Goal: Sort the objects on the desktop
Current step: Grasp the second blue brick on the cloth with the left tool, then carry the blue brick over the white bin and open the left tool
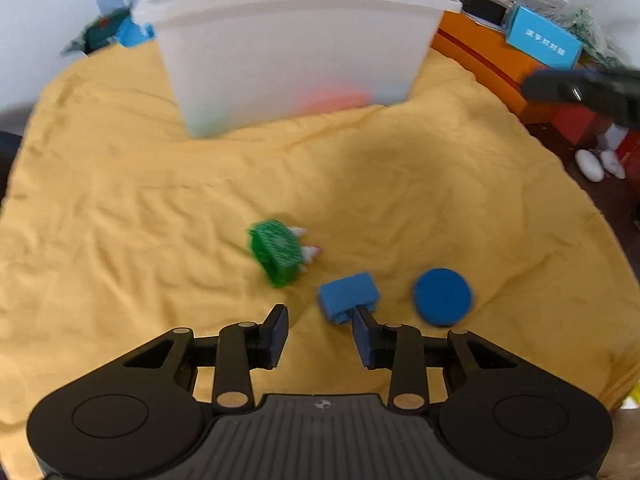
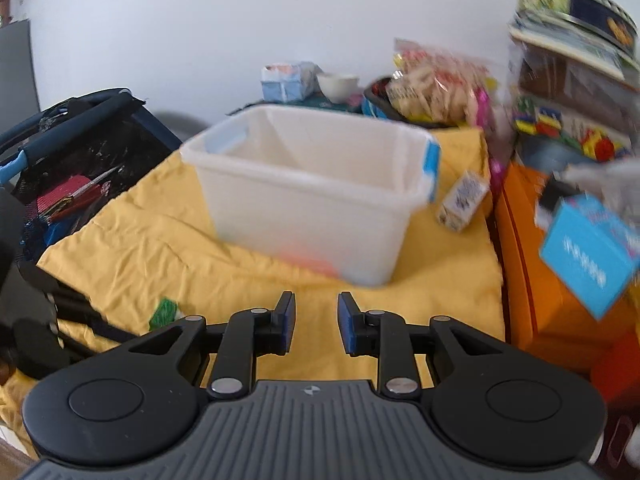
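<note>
Yellow cloth [image 1: 120, 184] fills the left wrist view, where the left gripper [image 1: 320, 320] stands parted and empty at bottom centre. Only this view shows the blue block [image 1: 347, 293] touching its right fingertip, the blue disc [image 1: 442, 297] just beside that, and the green toy [image 1: 277, 251] in full at mid-frame. A translucent white bin [image 1: 288, 60] at the top shows blurred red and green shapes through its wall. White writing on the blue box [image 1: 543, 38], upper right, is too blurred to read.

From the right wrist view, the right gripper [image 2: 316, 320] is released, nothing between its pads. The bin's open top and blue handle clips appear; its contents stay indistinct. The green toy peeks in at lower left. A small printed carton [image 2: 462, 202] stands right of the bin, unreadable.
</note>
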Demonstrator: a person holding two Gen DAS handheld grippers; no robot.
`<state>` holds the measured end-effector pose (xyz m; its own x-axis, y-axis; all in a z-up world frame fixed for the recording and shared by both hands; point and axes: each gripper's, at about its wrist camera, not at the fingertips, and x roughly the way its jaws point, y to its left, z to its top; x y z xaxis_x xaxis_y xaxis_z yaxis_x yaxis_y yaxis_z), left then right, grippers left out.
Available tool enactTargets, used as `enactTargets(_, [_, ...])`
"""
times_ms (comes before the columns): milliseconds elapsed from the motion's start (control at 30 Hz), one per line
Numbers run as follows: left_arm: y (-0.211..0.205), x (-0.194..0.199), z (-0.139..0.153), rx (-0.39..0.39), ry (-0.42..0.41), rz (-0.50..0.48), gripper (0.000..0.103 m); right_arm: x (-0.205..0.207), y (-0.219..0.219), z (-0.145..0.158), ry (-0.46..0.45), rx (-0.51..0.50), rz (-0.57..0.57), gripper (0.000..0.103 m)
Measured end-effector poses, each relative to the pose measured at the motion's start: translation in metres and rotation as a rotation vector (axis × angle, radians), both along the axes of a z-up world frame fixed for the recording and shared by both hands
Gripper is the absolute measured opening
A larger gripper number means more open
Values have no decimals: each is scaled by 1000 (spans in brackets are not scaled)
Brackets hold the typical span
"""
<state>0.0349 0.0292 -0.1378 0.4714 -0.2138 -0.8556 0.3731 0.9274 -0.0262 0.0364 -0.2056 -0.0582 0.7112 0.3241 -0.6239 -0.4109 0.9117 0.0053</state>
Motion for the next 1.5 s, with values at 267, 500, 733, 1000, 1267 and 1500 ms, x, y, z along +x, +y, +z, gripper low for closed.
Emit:
enactTargets(267, [-30, -28, 7, 196, -174, -500, 42, -17, -4, -7, 24, 1, -29, 27])
enactTargets(500, [-35, -11, -6, 294, -127, -716, 43, -32, -5, -6, 11, -4, -51, 27])
enactTargets(733, [-16, 36, -8, 96, 38, -604, 22, -40, -6, -13, 39, -5, -102, 27])
enactTargets(1000, [2, 38, -13, -85, 28, -314, 24, -33, 7, -28, 87, -11, -88, 27])
enactTargets(1267, [4, 34, -6, -180, -14, -205, 17, -22, 27, -35, 111, -33, -14, 27])
enactTargets(1500, [0, 44, 79, -212, -193, -242, 17, -7, 30, -32, 96, -27, 9, 27])
